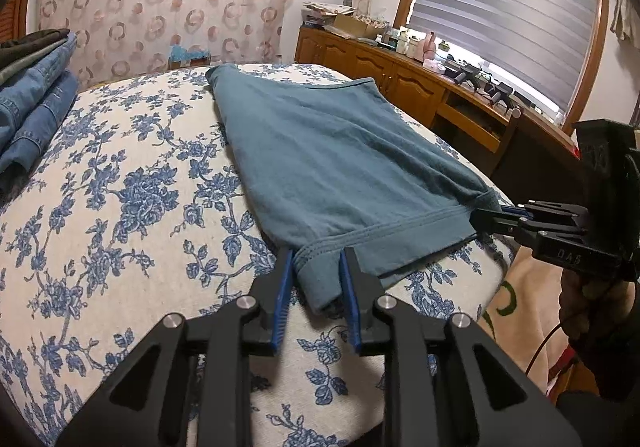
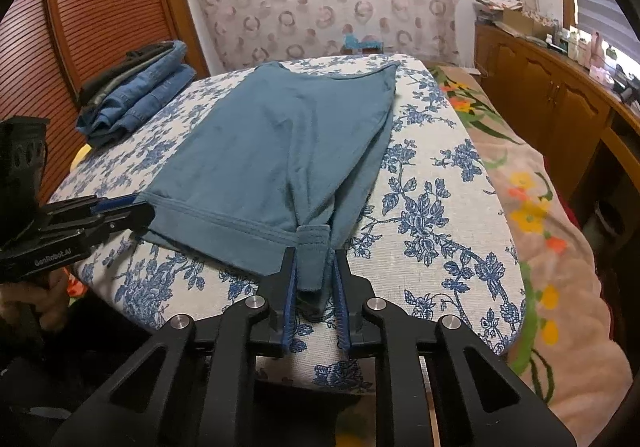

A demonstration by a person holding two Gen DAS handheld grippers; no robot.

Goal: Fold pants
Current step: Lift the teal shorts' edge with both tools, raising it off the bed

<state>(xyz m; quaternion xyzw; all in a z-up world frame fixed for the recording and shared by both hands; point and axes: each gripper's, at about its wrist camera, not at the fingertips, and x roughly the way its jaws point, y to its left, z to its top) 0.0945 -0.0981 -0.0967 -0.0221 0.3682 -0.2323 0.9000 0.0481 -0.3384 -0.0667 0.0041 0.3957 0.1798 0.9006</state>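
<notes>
Teal pants [image 1: 332,167] lie spread on a blue-flowered table cover [image 1: 132,207], the hemmed edge nearest me. My left gripper [image 1: 318,259] is shut on the near left corner of that hem. My right gripper [image 2: 314,259] is shut on the near right corner, where the cloth bunches between the fingers. The pants also show in the right wrist view [image 2: 280,151]. The right gripper shows at the right of the left wrist view [image 1: 492,217], the left gripper at the left of the right wrist view [image 2: 128,207].
A stack of folded jeans [image 2: 132,95] sits at the table's far left; it also shows in the left wrist view [image 1: 32,95]. A wooden sideboard [image 1: 400,75] with clutter runs along the right under a window. A flowered blanket [image 2: 532,215] lies right of the table.
</notes>
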